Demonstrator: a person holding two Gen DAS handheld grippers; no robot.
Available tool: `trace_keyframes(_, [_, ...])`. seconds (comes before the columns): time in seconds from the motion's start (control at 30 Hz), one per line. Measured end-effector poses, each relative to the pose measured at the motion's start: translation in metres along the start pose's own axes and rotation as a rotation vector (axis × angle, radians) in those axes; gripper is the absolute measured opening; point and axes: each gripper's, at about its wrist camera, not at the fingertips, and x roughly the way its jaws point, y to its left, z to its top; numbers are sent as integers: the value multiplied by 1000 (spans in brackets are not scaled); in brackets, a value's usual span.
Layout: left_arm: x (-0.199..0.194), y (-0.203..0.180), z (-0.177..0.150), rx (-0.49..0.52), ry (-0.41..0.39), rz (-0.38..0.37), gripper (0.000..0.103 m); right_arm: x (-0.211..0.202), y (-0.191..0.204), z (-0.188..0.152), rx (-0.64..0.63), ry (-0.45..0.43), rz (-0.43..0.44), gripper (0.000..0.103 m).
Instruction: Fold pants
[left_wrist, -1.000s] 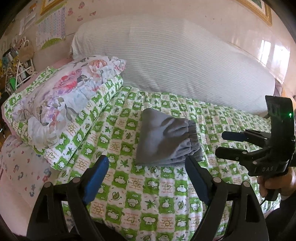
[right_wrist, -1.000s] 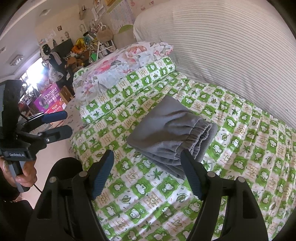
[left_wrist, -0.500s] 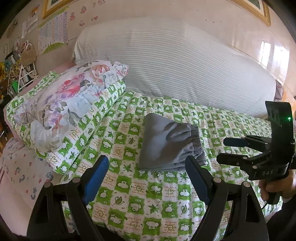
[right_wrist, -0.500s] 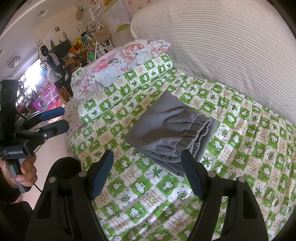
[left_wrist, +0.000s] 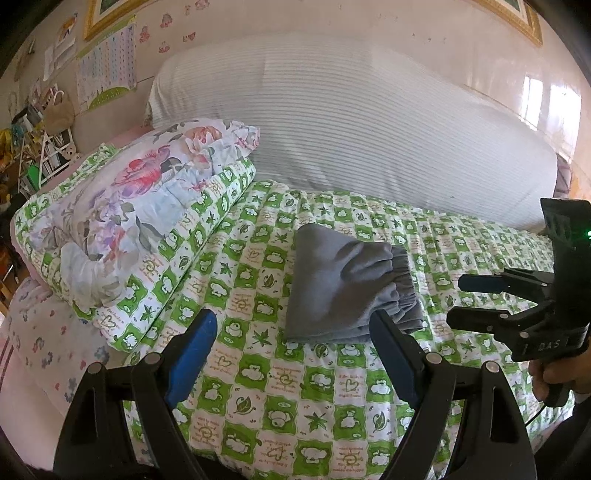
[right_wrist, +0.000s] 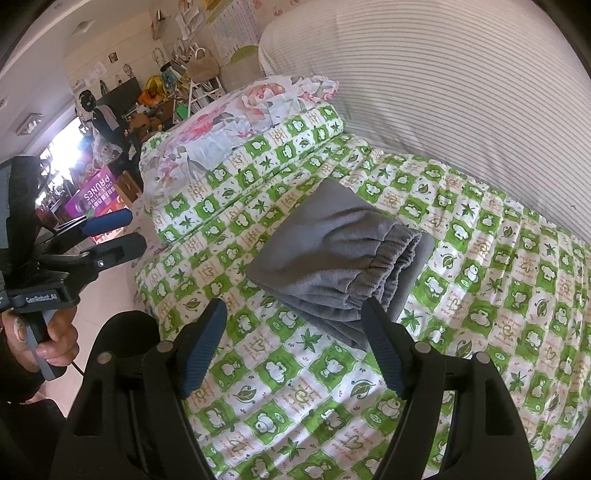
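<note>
The grey pants lie folded into a compact stack on the green-and-white checked bed cover, elastic waistband toward the right. They also show in the right wrist view. My left gripper is open and empty, held back from the near edge of the stack. My right gripper is open and empty, also just short of the stack. Each gripper shows in the other's view, the right one at the right and the left one at the left, both apart from the pants.
A floral pillow rests on a rolled checked quilt left of the pants. A large striped bolster runs along the wall behind. Beyond the bed's left edge lie floor and cluttered shelves.
Both grippers have drawn back and up from the folded pants, so the stack looks smaller and farther. The pants have not moved. Both grippers stay open.
</note>
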Motion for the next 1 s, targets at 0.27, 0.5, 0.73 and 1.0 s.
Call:
trace_keyframes(0.27, [7,-1,1,9,1,3,85,0,-3,2,1,-1,-1,76])
trace_keyframes(0.5, [17,-4,2,25,8,3,85,5,-9,-5,21,2,-8,76])
trace_keyframes(0.73, [33,-8,4,46,25,2,85,7,-16,-3,32,10,-14,76])
trace_keyframes(1.0, [49,-13,4,65,48,-10,85,14,-27,-3,61,19,-19,76])
